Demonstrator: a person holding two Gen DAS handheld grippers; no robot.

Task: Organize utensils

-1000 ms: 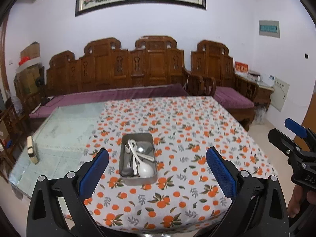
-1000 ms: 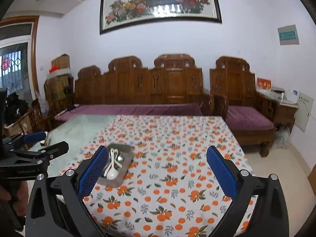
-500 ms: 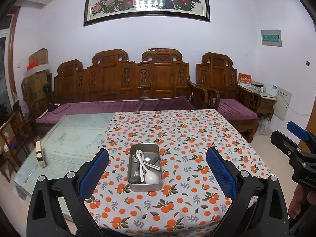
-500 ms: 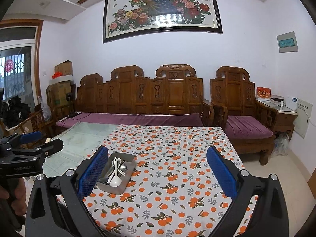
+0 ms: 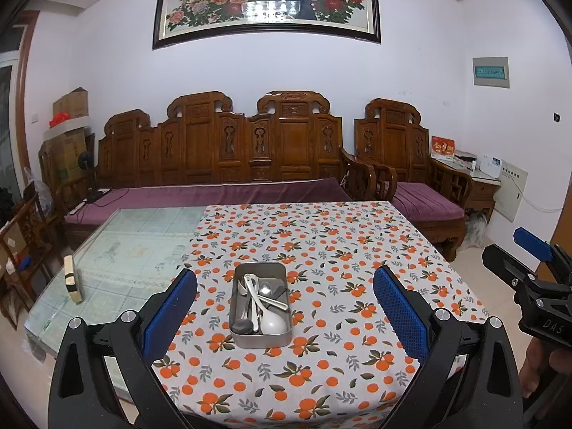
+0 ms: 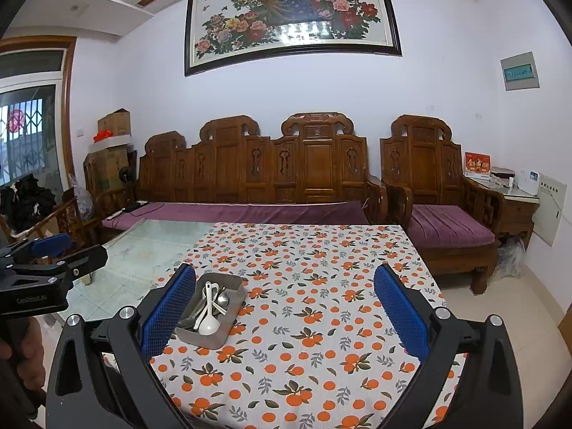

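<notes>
1. The left gripper (image 5: 285, 316) is held level above the near edge of the table (image 5: 136, 250), pointed toward the far wall. Its blue-padded fingers (image 5: 168, 316) are spread wide apart, with nothing between them.
2. The right gripper (image 6: 285, 316) is held in a like pose, fingers wide apart and empty, aimed across the tablecloth (image 6: 321, 286).
3. In the left wrist view the right gripper (image 5: 529, 279) is seen at the right edge, off the table's side; a hand (image 5: 532, 368) is partly seen below it on the handle.
4. In the right wrist view the left gripper (image 6: 53, 257) is seen at the left edge, with a hand (image 6: 21, 343) under its black body. How that hand grips the handle cannot be made out, as the frame is dark there.
5. A metal tin (image 5: 260, 305) is found on the orange-print tablecloth (image 5: 339, 250), near the front of the table. In the left wrist view it lies between the two fingers, apart from both; in the right wrist view the metal tin (image 6: 212, 309) sits just past the left finger pad.
6. Inside the tin, a white ladle-type spoon (image 5: 270, 318) and several metal spoons (image 5: 266, 291) are seen lying crossed over each other, all in one compartment.
7. The left part of the table is bare glass; a small block (image 5: 73, 282) stands at its left edge.
</notes>
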